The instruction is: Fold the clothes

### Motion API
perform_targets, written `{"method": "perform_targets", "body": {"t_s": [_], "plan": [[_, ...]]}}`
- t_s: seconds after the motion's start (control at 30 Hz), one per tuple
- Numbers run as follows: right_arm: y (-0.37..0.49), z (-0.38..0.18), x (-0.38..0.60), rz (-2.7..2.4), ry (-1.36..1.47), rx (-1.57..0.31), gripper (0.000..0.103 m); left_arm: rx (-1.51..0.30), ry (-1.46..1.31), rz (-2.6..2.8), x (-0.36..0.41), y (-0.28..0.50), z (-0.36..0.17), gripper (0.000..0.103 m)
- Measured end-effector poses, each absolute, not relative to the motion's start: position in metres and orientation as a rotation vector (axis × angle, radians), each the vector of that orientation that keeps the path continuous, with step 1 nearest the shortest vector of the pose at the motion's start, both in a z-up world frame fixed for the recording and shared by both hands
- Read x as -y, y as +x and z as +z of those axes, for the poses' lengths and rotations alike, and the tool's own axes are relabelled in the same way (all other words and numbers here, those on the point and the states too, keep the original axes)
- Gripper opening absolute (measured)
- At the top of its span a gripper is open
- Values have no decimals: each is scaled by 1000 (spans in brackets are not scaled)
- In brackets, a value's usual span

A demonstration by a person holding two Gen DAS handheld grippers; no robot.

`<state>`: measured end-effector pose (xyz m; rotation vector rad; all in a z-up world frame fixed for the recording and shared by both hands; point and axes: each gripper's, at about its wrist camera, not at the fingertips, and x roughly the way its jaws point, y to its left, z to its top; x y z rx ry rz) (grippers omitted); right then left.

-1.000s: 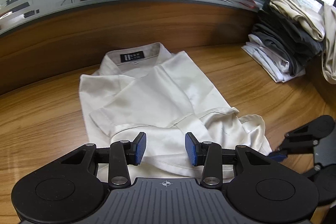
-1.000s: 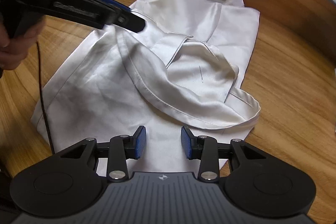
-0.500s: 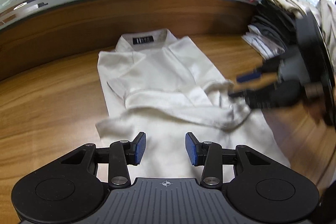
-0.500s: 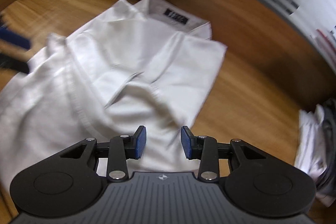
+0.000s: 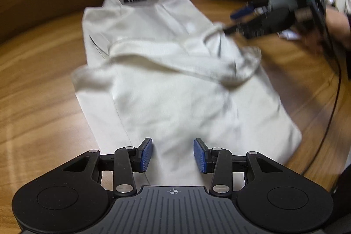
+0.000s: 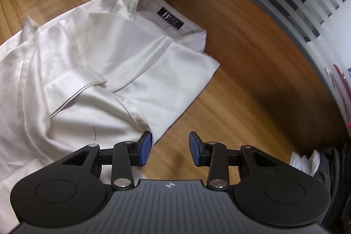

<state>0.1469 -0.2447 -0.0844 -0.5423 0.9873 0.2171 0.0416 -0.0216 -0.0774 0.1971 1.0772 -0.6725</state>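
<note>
Shirt: the white shirt [image 5: 175, 89] lies on the wooden table [image 5: 37, 84], collar at the far end, sleeves folded across its body.
My left gripper [image 5: 172, 155]: jaws apart, empty, above the shirt's lower part.
My right gripper [image 6: 170, 151]: jaws apart, empty, over bare table just beside the shirt's right edge.

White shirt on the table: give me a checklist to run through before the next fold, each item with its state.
1. White shirt lies on the wooden table: ok.
2. Collar label faces up: ok.
3. Left gripper empty, above the hem end: ok.
4. Right gripper empty, over bare table beside the shirt's edge: ok.
5. Sleeve lying flat across the body: not ok, bunched.
6. Hem edge squared: cannot tell, blurred.
</note>
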Motion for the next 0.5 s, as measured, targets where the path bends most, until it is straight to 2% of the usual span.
{"method": "perform_targets", "body": {"t_s": [0.2,0.37,0.5], "plan": [[147,-73,263,209,-451,-996,41,-1048,231,-686,23,37,-78,47],[139,-59,279,272,-292,-1107,42,-1048,221,-686,22,39,-76,46],[117,-50,268,327,-285,-1110,42,-1032,221,-693,22,35,-70,46]]}}
